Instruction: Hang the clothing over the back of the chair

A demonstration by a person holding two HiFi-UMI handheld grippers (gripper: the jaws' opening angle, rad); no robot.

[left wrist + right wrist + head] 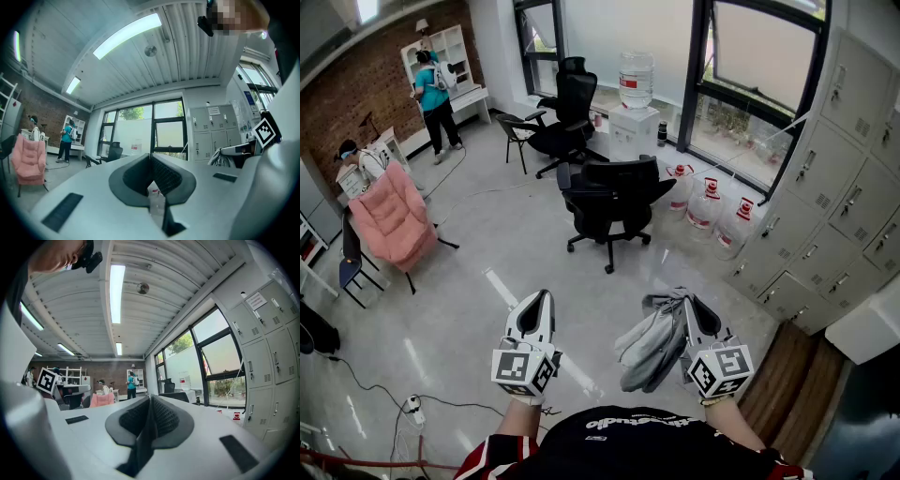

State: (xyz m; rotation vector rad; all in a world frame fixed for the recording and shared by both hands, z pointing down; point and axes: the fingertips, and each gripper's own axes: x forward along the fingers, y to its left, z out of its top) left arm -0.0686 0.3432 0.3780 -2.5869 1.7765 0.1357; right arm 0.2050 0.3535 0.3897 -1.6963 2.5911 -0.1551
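A clear water bottle (pixel 636 79) stands upside down on the white dispenser (pixel 634 133) behind the black office chair (pixel 609 199). Three more jugs (pixel 705 202) stand in a row on the floor (pixel 487 272) to the right of the chair; how full any of them is cannot be made out. The grey lockers (pixel 836 173) further right of the chair have all their doors closed.

On the near side of the chair, well apart from it, the person holds both grippers forward side by side, forearms coming in from the bottom edge of the head view and jaws pointing toward the chair. The right gripper (pixel 692 309) has its jaws pinched on the grey clothing (pixel 652 345), which hangs bunched in folds on that gripper's inner side, between the two grippers. In the right gripper view a dark strip of the clothing (pixel 142 448) runs down from between the jaws of the right gripper (pixel 150 400), which close tight on it.

The left gripper (pixel 542 300), left of the clothing and not touching it, has its jaws pressed together at the tips with nothing between them; the left gripper view shows the left gripper (pixel 150 157) with only the room visible through the narrow slit below.

The chair's back carries nothing. Far to the chair's left stands a pink chair (pixel 391 221), and beyond it a person in a teal top (pixel 434 94) faces white shelves.
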